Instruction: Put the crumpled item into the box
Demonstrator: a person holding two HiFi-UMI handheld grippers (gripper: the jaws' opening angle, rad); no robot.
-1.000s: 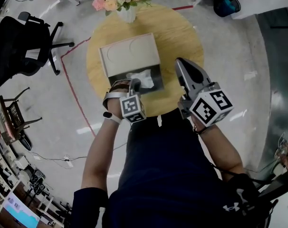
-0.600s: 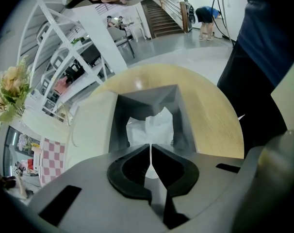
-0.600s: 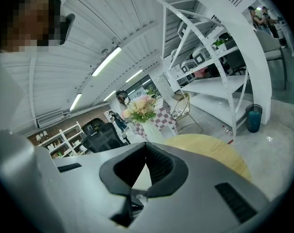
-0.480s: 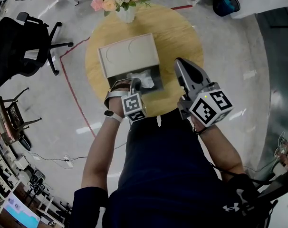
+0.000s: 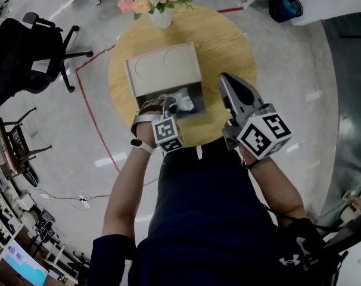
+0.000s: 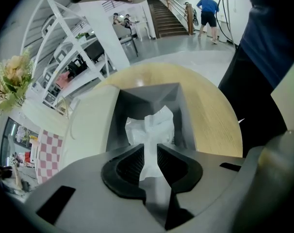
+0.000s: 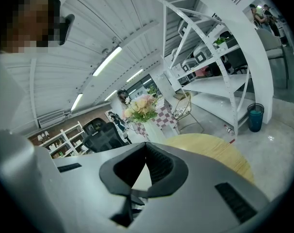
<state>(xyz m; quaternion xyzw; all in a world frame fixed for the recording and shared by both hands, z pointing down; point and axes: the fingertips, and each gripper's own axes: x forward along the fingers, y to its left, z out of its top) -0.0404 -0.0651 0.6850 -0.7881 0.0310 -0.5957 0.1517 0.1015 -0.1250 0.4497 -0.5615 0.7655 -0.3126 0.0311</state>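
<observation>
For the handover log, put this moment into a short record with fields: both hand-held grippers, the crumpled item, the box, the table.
left hand-held gripper: shut on a strand of the crumpled item, over the box's open near end
right hand-held gripper: jaws together, nothing between them, held above the table's near right part
crumpled item: white, mostly down in the box's dark compartment
box: on the table, cream top, open at the near end
table: round, wooden; vase of flowers at its far edge

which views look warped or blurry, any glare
Left gripper view: fisheye curves the table, left tongs blurred up close, the crumpled paper they pinch sharper. Right gripper view: same warp, black corners. Head view: glare streaks on the floor.
</observation>
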